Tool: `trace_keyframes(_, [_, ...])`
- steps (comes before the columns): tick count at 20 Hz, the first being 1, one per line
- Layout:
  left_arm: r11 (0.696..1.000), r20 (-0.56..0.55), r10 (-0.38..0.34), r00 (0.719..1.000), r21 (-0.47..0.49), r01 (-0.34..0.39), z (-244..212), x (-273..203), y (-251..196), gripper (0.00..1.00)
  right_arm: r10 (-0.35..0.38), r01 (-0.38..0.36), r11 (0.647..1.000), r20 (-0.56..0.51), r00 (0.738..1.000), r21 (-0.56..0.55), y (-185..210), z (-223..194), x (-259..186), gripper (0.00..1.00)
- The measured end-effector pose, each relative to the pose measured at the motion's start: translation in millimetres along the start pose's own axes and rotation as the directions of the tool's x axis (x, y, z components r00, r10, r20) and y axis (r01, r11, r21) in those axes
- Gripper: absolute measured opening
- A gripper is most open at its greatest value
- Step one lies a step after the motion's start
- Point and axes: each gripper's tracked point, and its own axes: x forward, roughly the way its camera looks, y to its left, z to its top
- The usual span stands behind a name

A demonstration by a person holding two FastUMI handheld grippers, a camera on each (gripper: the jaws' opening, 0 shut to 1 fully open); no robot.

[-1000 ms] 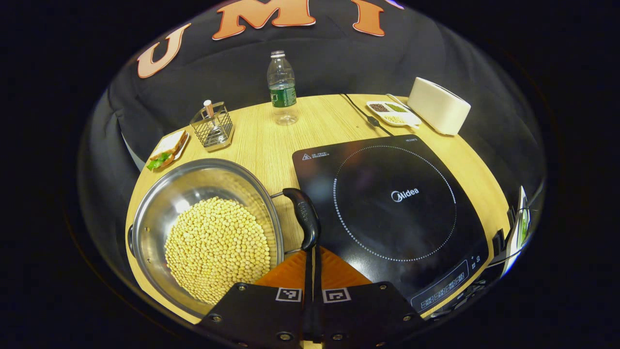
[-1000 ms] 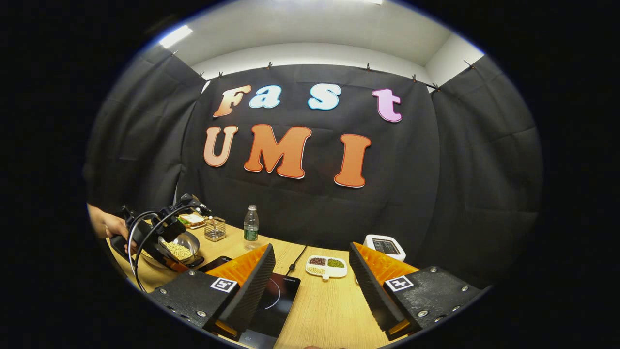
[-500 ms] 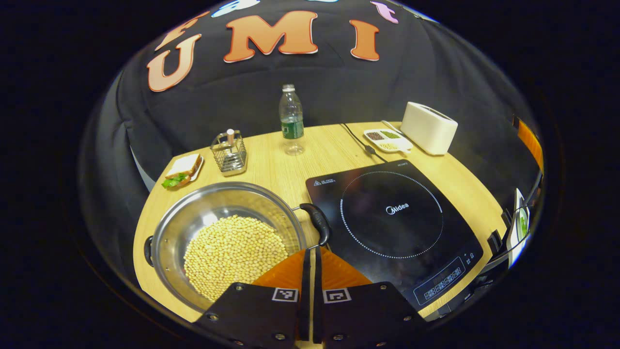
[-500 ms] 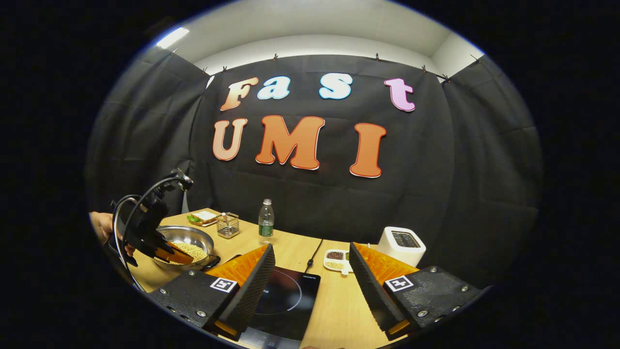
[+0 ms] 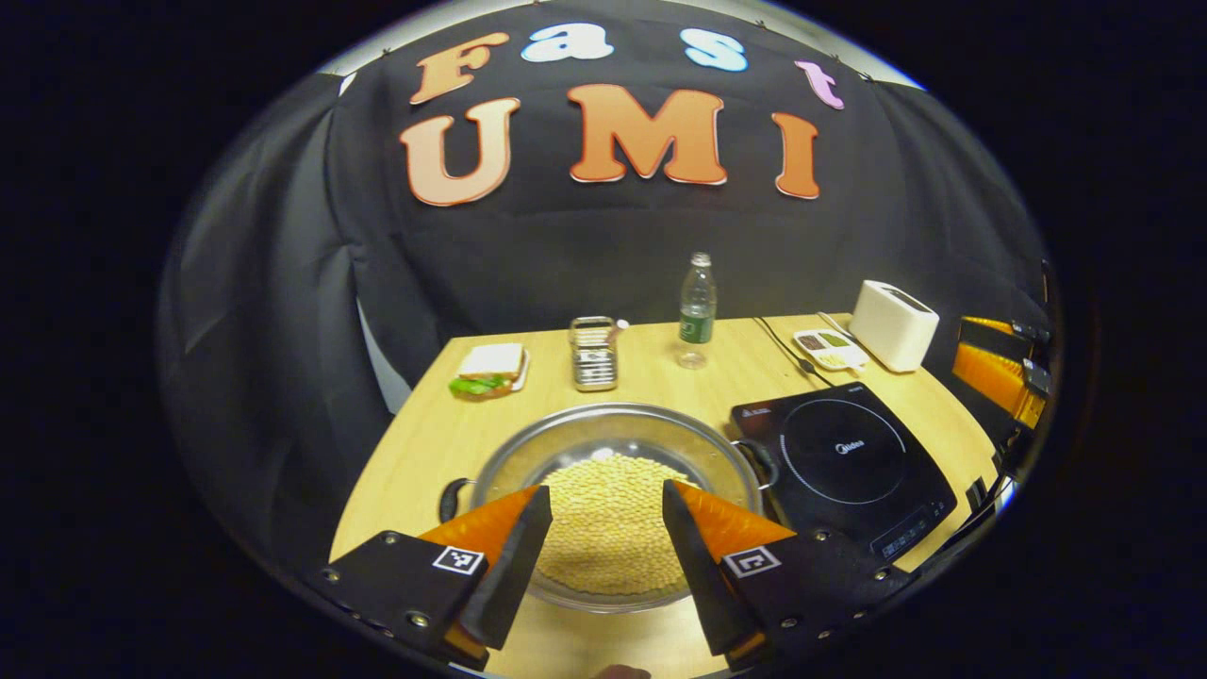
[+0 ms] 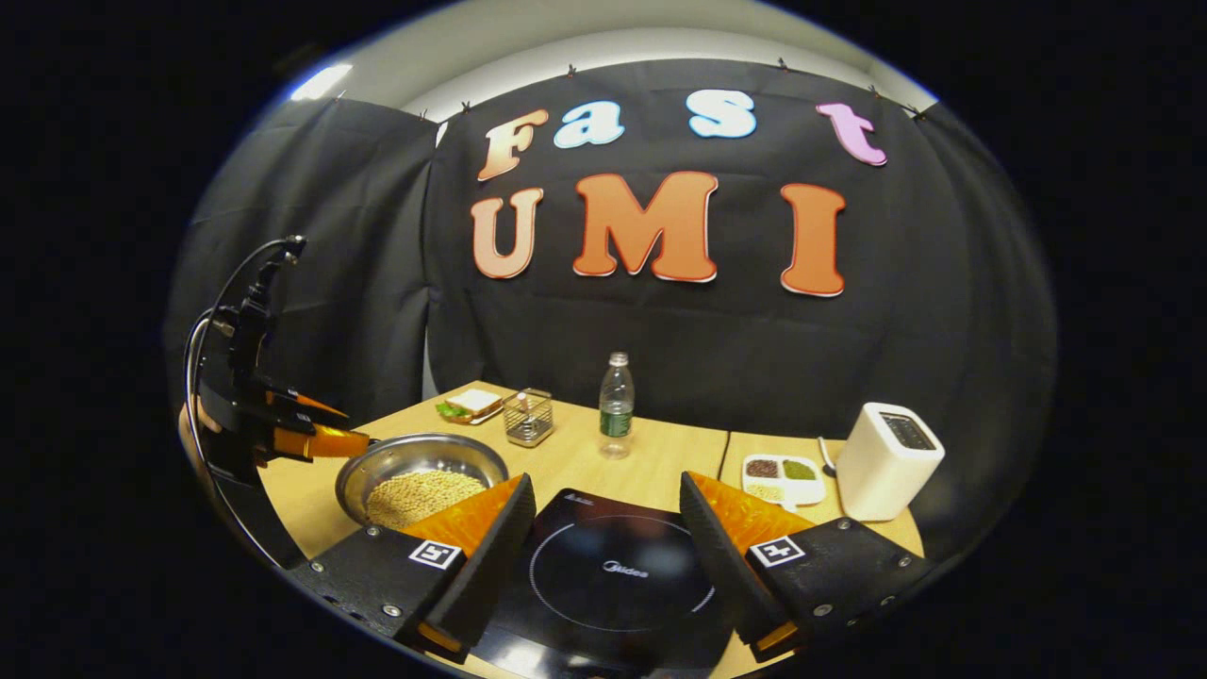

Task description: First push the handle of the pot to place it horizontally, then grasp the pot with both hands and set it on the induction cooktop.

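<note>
A: where's the pot [image 5: 613,471] sitting rn?

B: on the table [image 5: 415,443], just left of the cooktop [image 5: 849,462], full of beans [image 5: 613,519]. its handles [image 5: 762,462] are pointing sideways, one at the cooktop

A: grippers?

B: left gripper [image 5: 598,556] is hanging over the pot, fingers spread, holding nothing. right gripper [image 6: 603,547] is gaping over the cooktop too

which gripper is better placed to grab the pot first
Left. The left gripper hangs open right over the pot of beans. The right gripper sits open over the induction cooktop, off to the pot's side.
</note>
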Motion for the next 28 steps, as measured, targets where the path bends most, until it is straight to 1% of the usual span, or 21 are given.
trace_keyframes(3, [0.999, 0.034, 0.045, 0.998, -0.033, -0.044, 7.8, -13.8, 41.3, 0.77, 0.066, -0.063, 0.997, -0.076, 0.995, 0.042, 34.2, -12.6, 19.9, 0.95])
trace_keyframes(4, [0.998, 0.042, 0.056, 0.998, -0.035, -0.055, 9.4, -16.0, 54.0, 0.83, 0.083, -0.078, 0.995, -0.101, 0.991, 0.054, 43.3, -17.0, 29.1, 0.96])
trace_keyframes(5, [0.997, 0.049, 0.07, 0.996, -0.04, -0.068, 11.6, -17.8, 66.9, 0.92, 0.095, -0.087, 0.994, -0.124, 0.988, 0.065, 51.4, -21.6, 34.6, 0.96])
trace_keyframes(8, [0.994, 0.056, 0.082, 0.995, -0.074, -0.078, 12.3, -19.6, 90.4, 0.91, 0.129, -0.11, 0.988, -0.19, 0.973, 0.107, 75.5, -31.4, 58.3, 0.96])
trace_keyframes(10, [0.994, 0.044, 0.087, 0.995, -0.076, -0.083, 6.4, -8.0, 103.3, 0.91, 0.148, -0.119, 0.984, -0.235, 0.961, 0.136, 89.1, -37.3, 72.2, 0.96])
trace_keyframes(14, [0.993, -0.024, 0.062, 0.998, -0.101, -0.064, -20.1, 21.3, 115.9, 0.91, 0.142, -0.093, 0.983, -0.339, 0.93, 0.156, 104.8, -63.4, 100.2, 0.95])
trace_keyframes(17, [0.992, -0.063, 0.051, 0.997, -0.114, -0.058, -34.7, 45.6, 125.3, 0.92, 0.137, -0.061, 0.98, -0.424, 0.895, 0.188, 114.2, -87.5, 119.2, 0.91])
trace_keyframes(19, [0.991, -0.09, 0.041, 0.995, -0.126, -0.053, -44.6, 59.1, 128.4, 0.92, 0.124, -0.029, 0.979, -0.478, 0.87, 0.202, 114.3, -101.9, 127.5, 0.9])
trace_keyframes(20, [0.99, -0.107, 0.033, 0.994, -0.135, -0.048, -51.7, 65.6, 128.9, 0.92, 0.113, -0.009, 0.979, -0.503, 0.857, 0.205, 113.7, -108.4, 131.6, 0.88])
trace_keyframes(21, [0.989, -0.122, 0.024, 0.992, -0.139, -0.041, -58.2, 72.0, 129.7, 0.92, 0.078, 0.019, 0.983, -0.502, 0.861, 0.184, 106.8, -111.8, 140.5, 0.87])
trace_keyframes(22, [0.989, -0.133, 0.02, 0.991, -0.143, -0.039, -62.8, 78.9, 131.0, 0.92, 0.07, 0.029, 0.983, -0.523, 0.849, 0.179, 106.1, -114.6, 140.4, 0.86])
trace_keyframes(24, [0.988, -0.154, 0.029, 0.988, -0.146, -0.051, -70.2, 90.9, 137.3, 0.93, 0.044, 0.057, 0.984, -0.534, 0.844, 0.171, 103.7, -115.7, 141.9, 0.81])
trace_keyframes(26, [0.986, -0.169, 0.032, 0.985, -0.155, -0.059, -76.8, 97.9, 139.9, 0.92, 0.048, 0.058, 0.984, -0.571, 0.82, 0.167, 102.0, -124.4, 141.0, 0.77])
trace_keyframes(28, [0.985, -0.178, 0.013, 0.984, -0.167, -0.043, -81.2, 102.1, 137.9, 0.92, 0.043, 0.079, 0.982, -0.612, 0.789, 0.171, 104.1, -138.0, 139.7, 0.76])
